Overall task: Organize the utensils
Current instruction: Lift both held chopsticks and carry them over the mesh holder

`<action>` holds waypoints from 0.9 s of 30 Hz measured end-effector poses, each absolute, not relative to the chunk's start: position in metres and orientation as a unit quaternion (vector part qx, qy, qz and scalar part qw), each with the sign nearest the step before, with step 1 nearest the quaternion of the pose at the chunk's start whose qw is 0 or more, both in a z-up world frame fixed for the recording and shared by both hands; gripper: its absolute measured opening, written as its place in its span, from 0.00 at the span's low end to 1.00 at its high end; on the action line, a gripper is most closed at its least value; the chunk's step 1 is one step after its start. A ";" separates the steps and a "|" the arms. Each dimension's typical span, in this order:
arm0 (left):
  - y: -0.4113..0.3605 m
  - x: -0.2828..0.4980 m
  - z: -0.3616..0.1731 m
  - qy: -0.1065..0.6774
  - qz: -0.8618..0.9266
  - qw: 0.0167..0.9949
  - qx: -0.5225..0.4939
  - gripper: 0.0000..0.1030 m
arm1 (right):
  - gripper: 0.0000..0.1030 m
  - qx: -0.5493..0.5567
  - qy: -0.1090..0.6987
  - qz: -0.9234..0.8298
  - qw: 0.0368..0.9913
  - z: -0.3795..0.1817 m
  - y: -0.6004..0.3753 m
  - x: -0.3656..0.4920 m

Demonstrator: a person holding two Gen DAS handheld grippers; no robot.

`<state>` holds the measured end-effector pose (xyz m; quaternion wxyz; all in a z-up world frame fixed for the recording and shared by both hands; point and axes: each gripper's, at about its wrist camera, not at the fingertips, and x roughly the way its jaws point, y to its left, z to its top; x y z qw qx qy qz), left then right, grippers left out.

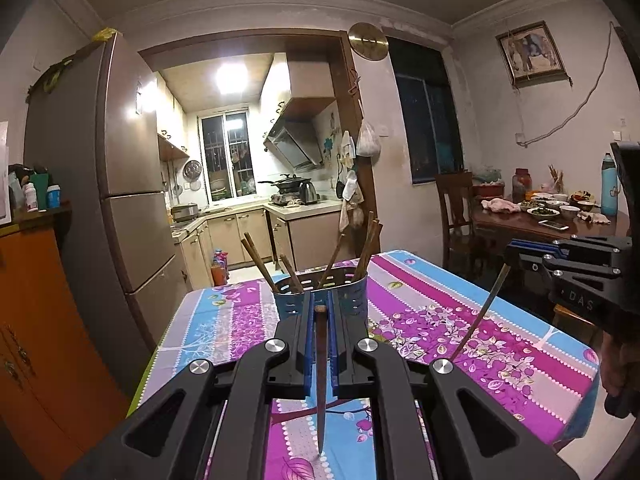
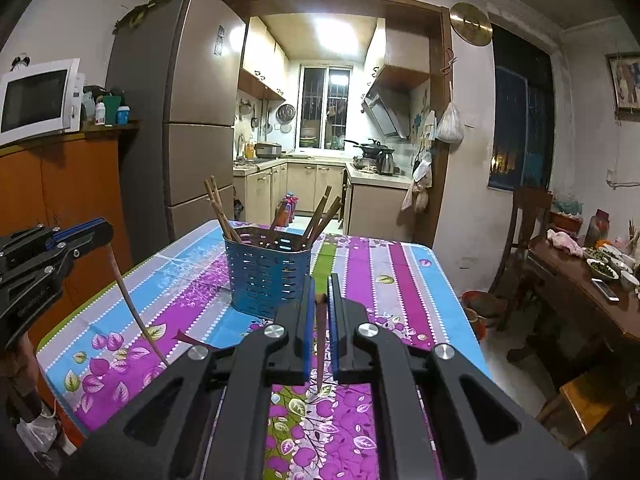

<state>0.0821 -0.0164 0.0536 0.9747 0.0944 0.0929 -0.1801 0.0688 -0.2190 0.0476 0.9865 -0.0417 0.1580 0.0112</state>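
In the left wrist view, the left gripper [image 1: 320, 312] is clenched on a dark wooden chopstick [image 1: 321, 380], which hangs nearly upright between the blue pads, its blunt top pinched at the fingertips and its thin tip down just at the flowered tablecloth [image 1: 460, 320]. Straight beyond the fingertips stands the blue perforated utensil holder [image 1: 352, 300], with several brown chopsticks [image 1: 256, 258] leaning out of it in both directions. To the right of the holder, the right gripper [image 1: 510, 260] reaches in from the frame edge, clamped on a second chopstick [image 1: 480, 312] that slants down toward the cloth. Well right of the holder, a wooden dining table [image 1: 520, 228] carries bowls and a blue bottle [image 1: 609, 186]. In the right wrist view, the right gripper [image 2: 321, 298] grips its own chopstick [image 2: 321, 344] in the same hanging way, tip near the tablecloth [image 2: 400, 280]. The utensil holder [image 2: 266, 276] sits ahead and slightly left of the fingertips, its chopsticks [image 2: 218, 208] fanning outward. Left of the holder, the left gripper [image 2: 106, 236] enters from the edge, shut on its chopstick [image 2: 132, 304], which angles down to the cloth. Behind the holder stands a tall refrigerator [image 2: 192, 120].
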 end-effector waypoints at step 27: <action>-0.029 0.096 0.093 0.060 -0.199 0.972 0.107 0.08 | 0.05 -0.075 0.149 0.012 0.986 0.076 -0.218 0.094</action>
